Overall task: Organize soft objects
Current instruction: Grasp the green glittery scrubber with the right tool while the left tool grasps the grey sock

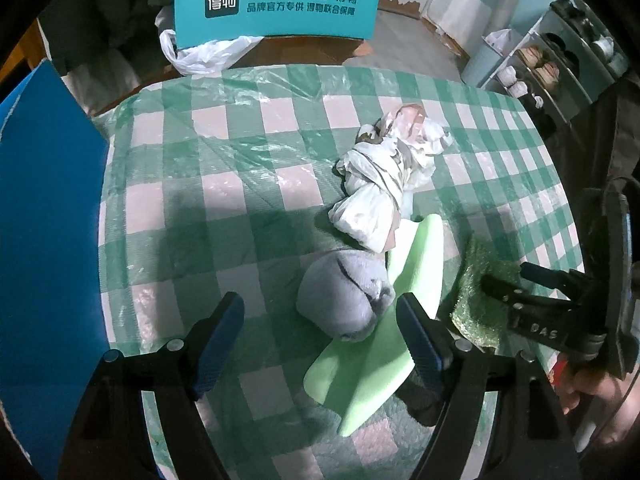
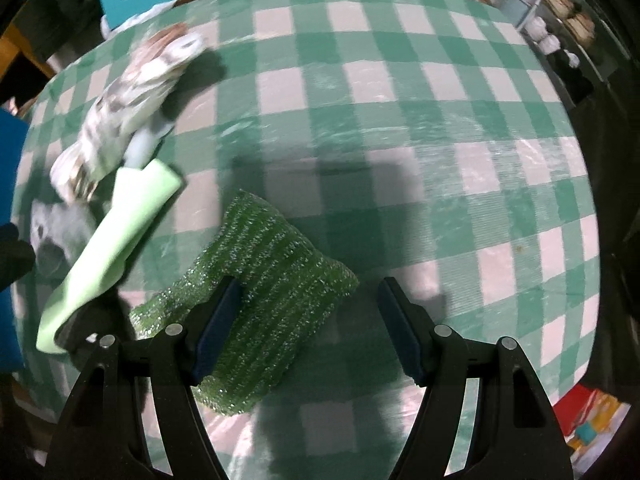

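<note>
On the green-and-white checked tablecloth [image 1: 224, 184] lie a grey plush lump [image 1: 344, 296], a pale green foam sheet [image 1: 380, 352], a knotted white plastic bundle [image 1: 384, 176] and a glittery green scrub pad [image 2: 260, 304]. My left gripper [image 1: 320, 336] is open, just in front of the plush; its right finger lies over the foam sheet. My right gripper [image 2: 308, 320] is open; its left finger rests over the scrub pad. In the left wrist view the right gripper [image 1: 516, 280] comes in from the right at the pad [image 1: 480, 292]. The foam sheet [image 2: 116, 240] and bundle [image 2: 124, 108] show left in the right wrist view.
A teal box with printed text [image 1: 276, 8] and a white plastic bag [image 1: 204, 54] stand beyond the table's far edge. A blue panel [image 1: 48, 240] stands at the left. Shelves with small items [image 1: 560, 56] are at the far right.
</note>
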Demonstrator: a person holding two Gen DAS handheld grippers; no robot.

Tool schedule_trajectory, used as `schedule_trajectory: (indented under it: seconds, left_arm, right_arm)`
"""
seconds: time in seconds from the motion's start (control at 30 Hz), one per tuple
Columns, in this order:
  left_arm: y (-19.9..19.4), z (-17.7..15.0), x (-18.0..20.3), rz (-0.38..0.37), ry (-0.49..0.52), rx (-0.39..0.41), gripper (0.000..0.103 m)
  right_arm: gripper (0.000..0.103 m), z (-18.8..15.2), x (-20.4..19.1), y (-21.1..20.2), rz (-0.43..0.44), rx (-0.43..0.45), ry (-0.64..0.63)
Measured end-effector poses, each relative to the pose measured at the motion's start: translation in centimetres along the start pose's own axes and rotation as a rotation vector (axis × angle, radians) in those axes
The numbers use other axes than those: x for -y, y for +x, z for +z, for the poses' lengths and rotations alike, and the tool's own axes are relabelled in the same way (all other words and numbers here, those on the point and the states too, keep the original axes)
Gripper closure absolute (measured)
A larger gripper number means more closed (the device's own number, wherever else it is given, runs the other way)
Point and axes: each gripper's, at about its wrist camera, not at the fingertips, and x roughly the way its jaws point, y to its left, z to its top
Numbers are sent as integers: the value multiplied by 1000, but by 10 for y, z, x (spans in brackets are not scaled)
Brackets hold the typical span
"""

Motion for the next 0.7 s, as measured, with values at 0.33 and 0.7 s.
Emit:
schedule_trajectory:
  seconds: [0.33,0.7]
  left_arm:
    - [20,7,8,-7,9,-28,23]
    - [27,10,1,-28,-21,-21,23]
  right_arm:
    - [31,5,-2,-13,164,26,50]
    - [31,-4,-40,1,55,24,-40]
